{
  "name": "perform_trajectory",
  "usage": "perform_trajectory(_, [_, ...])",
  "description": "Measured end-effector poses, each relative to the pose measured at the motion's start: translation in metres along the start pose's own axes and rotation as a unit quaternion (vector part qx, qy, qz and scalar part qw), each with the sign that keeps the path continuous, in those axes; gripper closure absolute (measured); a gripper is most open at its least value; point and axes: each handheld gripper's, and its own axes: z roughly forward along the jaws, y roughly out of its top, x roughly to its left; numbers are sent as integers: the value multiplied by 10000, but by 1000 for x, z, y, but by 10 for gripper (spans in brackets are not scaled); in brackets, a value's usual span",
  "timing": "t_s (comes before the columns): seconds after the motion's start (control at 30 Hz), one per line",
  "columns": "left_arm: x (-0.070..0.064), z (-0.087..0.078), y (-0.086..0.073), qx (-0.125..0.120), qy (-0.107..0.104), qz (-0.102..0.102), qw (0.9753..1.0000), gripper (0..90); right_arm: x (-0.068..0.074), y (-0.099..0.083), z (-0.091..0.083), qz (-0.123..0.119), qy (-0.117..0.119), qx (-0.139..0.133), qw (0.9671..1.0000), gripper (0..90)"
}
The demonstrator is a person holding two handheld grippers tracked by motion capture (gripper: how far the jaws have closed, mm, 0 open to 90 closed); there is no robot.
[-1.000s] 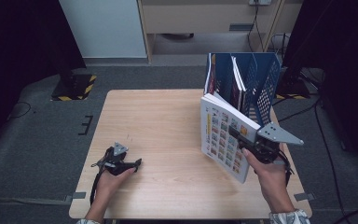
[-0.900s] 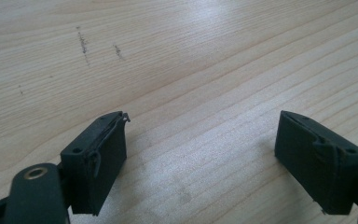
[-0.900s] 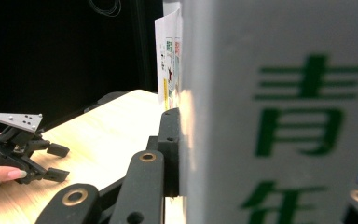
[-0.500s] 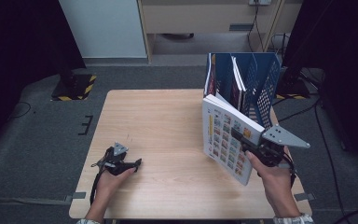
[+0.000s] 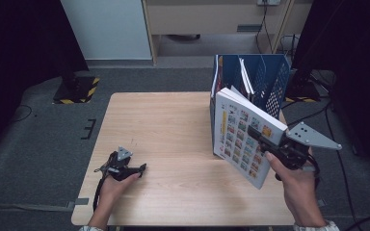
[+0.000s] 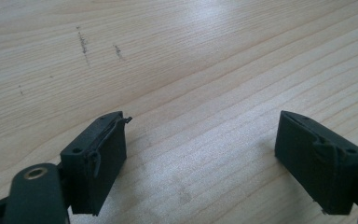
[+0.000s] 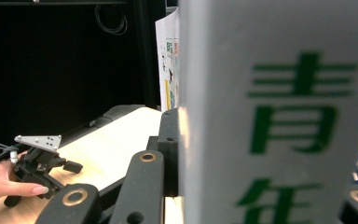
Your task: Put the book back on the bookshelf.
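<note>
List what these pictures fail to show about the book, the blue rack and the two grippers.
- Right gripper: in its own view the book covers one jaw.
- Book: in the high view its cover pictures are too small to read; in the right gripper view the edges crop its green lettering.
- Blue rack: the book hides its lower front; contents unclear.
- Left gripper: its own view crops the jaw bases.

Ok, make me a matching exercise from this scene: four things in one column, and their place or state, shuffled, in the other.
Things:
1. left gripper
2. right gripper
3. book
4. blue file rack

States:
A. stands at the table's far right corner, holding papers
B. held tilted above the table
C. jaws apart, low over bare wood
D. clamped on the book's edge

Pairs: 1-C, 2-D, 3-B, 4-A
</note>
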Motion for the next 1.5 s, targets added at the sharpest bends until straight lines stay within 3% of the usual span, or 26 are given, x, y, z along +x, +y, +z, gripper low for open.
perform_trajectory(0.27, [0, 0, 0, 0, -1, -1, 10000, 156, -6, 18, -8, -49, -100, -80, 9999, 739])
perform_trajectory(0.6, [0, 0, 0, -8, 1, -6, 10000, 154, -19, 28, -4, -22, -347, -105, 9993, 739])
perform_trajectory(1.5, [0, 1, 0, -10, 7, -16, 10000, 152, -46, 29, -27, -13, -794, -85, 9968, 739])
